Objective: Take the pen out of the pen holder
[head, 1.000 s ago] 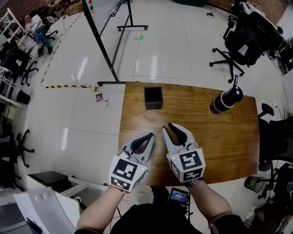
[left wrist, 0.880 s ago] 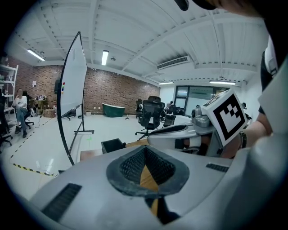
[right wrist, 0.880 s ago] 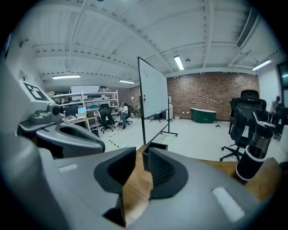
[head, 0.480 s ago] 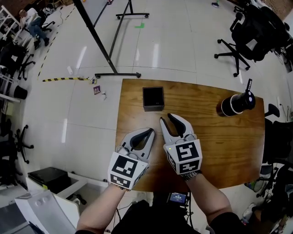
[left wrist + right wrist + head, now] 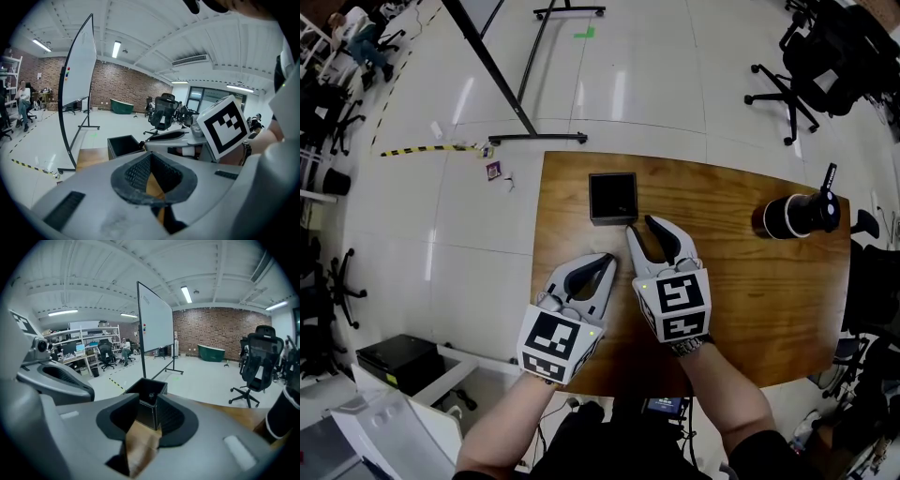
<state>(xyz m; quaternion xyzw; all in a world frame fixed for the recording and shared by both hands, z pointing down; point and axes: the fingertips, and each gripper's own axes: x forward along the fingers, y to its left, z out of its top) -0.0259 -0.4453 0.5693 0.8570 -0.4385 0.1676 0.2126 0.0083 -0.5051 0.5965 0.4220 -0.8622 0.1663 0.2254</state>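
The black square pen holder [image 5: 613,197] stands upright near the far edge of the wooden table [image 5: 741,281]. In the right gripper view a small dark round pen end [image 5: 152,395] shows inside the holder [image 5: 148,412]. My right gripper [image 5: 642,227] is open just in front of the holder, its tips close to the near wall. Its jaws have just been opening and nothing is between them [image 5: 147,397]. My left gripper [image 5: 606,261] sits lower left of the holder, shut and empty [image 5: 152,153]. The holder [image 5: 123,144] is ahead of it.
A black and white cylinder [image 5: 792,216] with a thin black stick [image 5: 830,178] lies at the table's far right. A whiteboard stand [image 5: 525,112] is on the floor beyond the table. Office chairs [image 5: 811,56] are at the far right.
Both grippers have moved forward across the table toward the pen holder. The right gripper's jaws have spread wider. The left gripper's jaws stay together.
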